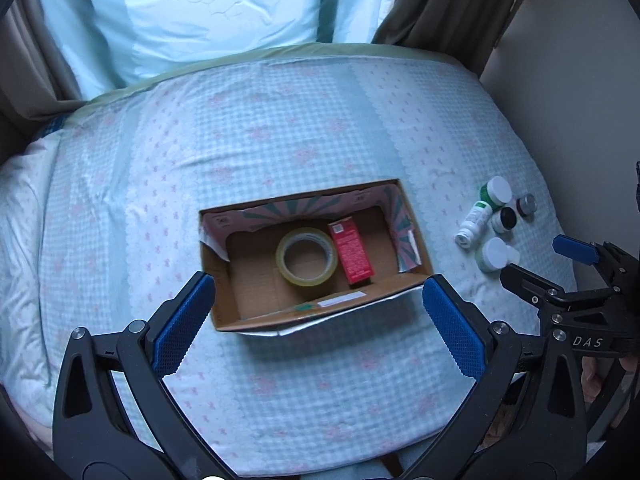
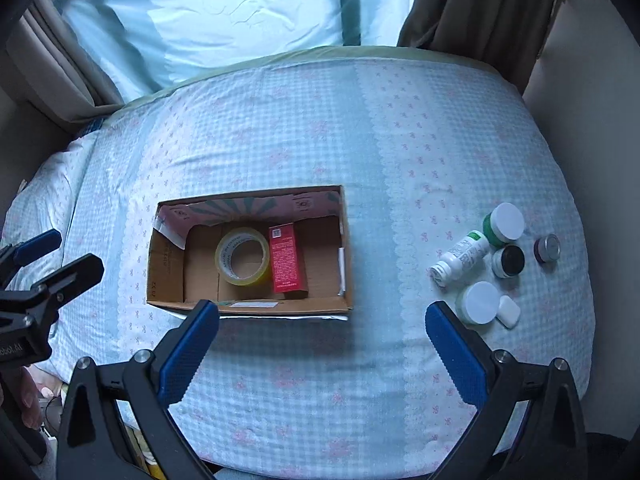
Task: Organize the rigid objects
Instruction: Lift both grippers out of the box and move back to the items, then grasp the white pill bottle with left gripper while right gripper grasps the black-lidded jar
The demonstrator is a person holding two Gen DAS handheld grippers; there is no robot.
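Note:
An open cardboard box (image 1: 420, 256) (image 2: 164, 268) lies on the bed. Inside are a yellow tape roll (image 1: 306, 257) (image 2: 242, 256) and a red carton (image 1: 353, 253) (image 2: 285, 259). To the box's right lies a cluster: a white bottle on its side (image 1: 474, 222) (image 2: 460, 258), a green jar with white lid (image 1: 498, 191) (image 2: 505, 224), a black-lidded jar (image 1: 505, 218) (image 2: 509, 261), a small purple jar (image 1: 527, 204) (image 2: 547, 249), a white-lidded jar (image 1: 494, 254) (image 2: 480, 302) and a small white block (image 2: 508, 311). My left gripper (image 1: 318, 320) is open and empty above the box's near side. My right gripper (image 2: 322, 340) is open and empty between box and cluster.
The bed has a blue checked sheet (image 1: 280, 120) (image 2: 400, 140). A pale blue pillow (image 1: 208, 8) (image 2: 240, 4) lies at the far end, with brown curtains (image 1: 460, 4) (image 2: 480, 12) behind. A wall stands to the right (image 1: 580, 80).

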